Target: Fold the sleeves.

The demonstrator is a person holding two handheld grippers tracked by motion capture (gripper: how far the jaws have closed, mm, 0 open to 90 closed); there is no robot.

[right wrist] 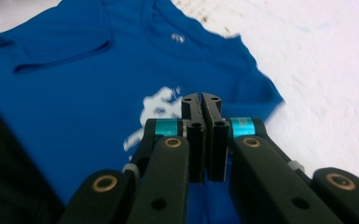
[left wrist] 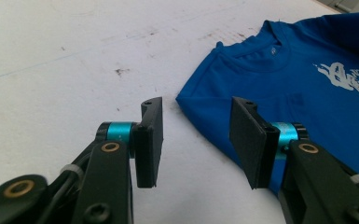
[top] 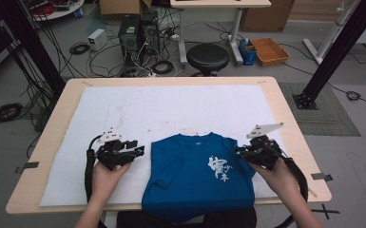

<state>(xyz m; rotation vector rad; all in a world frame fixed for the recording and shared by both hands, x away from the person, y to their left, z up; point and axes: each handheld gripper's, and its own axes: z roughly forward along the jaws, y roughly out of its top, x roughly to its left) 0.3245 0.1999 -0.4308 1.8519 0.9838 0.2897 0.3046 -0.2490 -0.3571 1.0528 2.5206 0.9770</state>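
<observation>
A blue T-shirt [top: 190, 175] with a white print lies face up on the near middle of the white mat [top: 171, 109], collar away from me and hem hanging over the table's front edge. My left gripper [top: 140, 151] is open just left of the shirt's shoulder. In the left gripper view its jaws [left wrist: 196, 116] stand wide apart, low over the mat, with the shirt [left wrist: 307, 84] edge right beyond them. My right gripper [top: 237, 151] is at the shirt's right edge. Its jaws [right wrist: 201, 98] are pressed together above the shirt [right wrist: 74, 93] with nothing seen between them.
The wooden table [top: 285, 118] shows as a rim around the mat. Behind its far edge stand a black stool [top: 207, 57], computer towers [top: 138, 33] and loose cables on the floor. Black frame posts [top: 332, 52] rise at both sides.
</observation>
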